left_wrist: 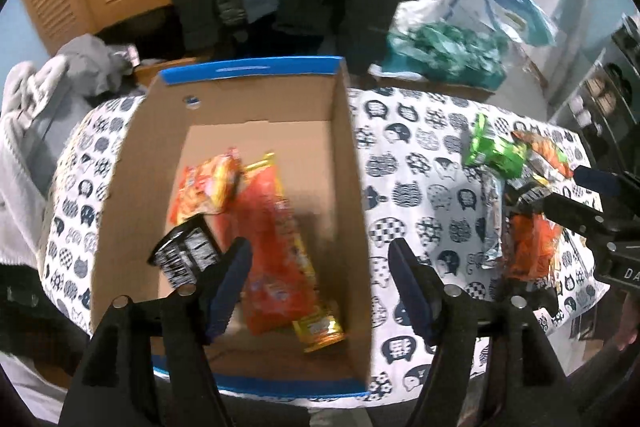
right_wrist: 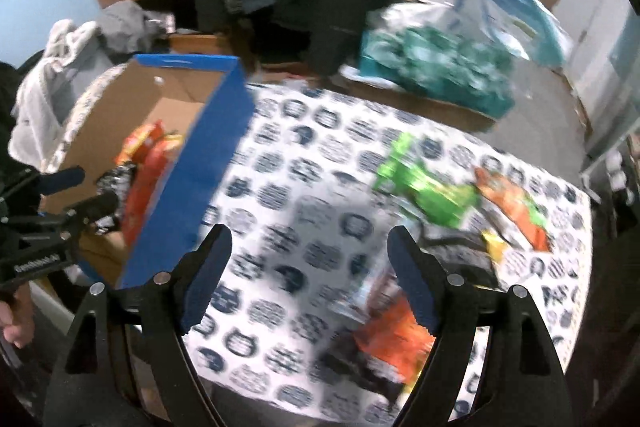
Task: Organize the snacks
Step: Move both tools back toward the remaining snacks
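Hovering over the cardboard box point(left_wrist: 256, 115), the left gripper point(left_wrist: 320, 287) has its jaws spread with nothing between them, and beneath it sits the haul so far. Three packets are in: a long red-orange packet point(left_wrist: 276, 247) lying along the box floor, a smaller orange packet point(left_wrist: 208, 187) beside it, and a black-and-white packet point(left_wrist: 186, 255) near the left jaw. So part of the sorting looks done.

Over to the right gripper point(right_wrist: 310, 277), also wide apart and carrying nothing, hanging above the cat-print tablecloth point(right_wrist: 280, 163) between the box and the loose pile. Plenty remains out there: a green packet point(right_wrist: 424, 187), an orange-and-green packet point(right_wrist: 516, 211) just beside it, and an orange packet point(right_wrist: 392, 335) close by the right jaw, with a silvery wrapper or two mixed in, too blurred to count.

By my reckoning, roughly half the snacks are boxed, and the right side's heap is the job left.
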The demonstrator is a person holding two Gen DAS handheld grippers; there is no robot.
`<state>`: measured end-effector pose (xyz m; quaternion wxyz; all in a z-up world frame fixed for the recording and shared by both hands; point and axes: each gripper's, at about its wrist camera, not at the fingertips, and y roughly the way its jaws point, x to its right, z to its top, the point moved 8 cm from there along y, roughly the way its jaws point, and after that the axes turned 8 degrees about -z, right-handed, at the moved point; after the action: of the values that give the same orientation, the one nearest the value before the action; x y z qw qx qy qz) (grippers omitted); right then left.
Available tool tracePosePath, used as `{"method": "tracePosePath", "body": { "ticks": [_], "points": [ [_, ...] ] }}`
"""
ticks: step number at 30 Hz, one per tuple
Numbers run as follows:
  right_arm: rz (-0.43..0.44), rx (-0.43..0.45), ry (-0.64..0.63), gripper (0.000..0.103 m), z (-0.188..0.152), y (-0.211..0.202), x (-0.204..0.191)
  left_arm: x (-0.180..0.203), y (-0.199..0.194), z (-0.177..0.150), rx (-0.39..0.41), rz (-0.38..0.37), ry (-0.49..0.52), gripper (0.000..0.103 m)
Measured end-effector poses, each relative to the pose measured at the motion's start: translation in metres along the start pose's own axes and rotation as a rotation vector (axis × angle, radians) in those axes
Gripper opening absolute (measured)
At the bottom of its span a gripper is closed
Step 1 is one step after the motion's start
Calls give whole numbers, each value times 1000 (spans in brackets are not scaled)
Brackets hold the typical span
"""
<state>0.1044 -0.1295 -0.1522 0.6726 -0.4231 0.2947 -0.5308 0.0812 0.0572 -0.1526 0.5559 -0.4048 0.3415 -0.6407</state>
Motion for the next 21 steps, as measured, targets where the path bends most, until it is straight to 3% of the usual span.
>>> {"method": "tracePosePath", "body": {
  "ticks": [8,21],
  "points": [
    [-63,-75,71,80,-38,18,50,56,24,1,-52,-75,56,73],
    [-136,-218,213,80,-89,74,85,96,76,-19,-142,-46,153,73]
  ]
}}
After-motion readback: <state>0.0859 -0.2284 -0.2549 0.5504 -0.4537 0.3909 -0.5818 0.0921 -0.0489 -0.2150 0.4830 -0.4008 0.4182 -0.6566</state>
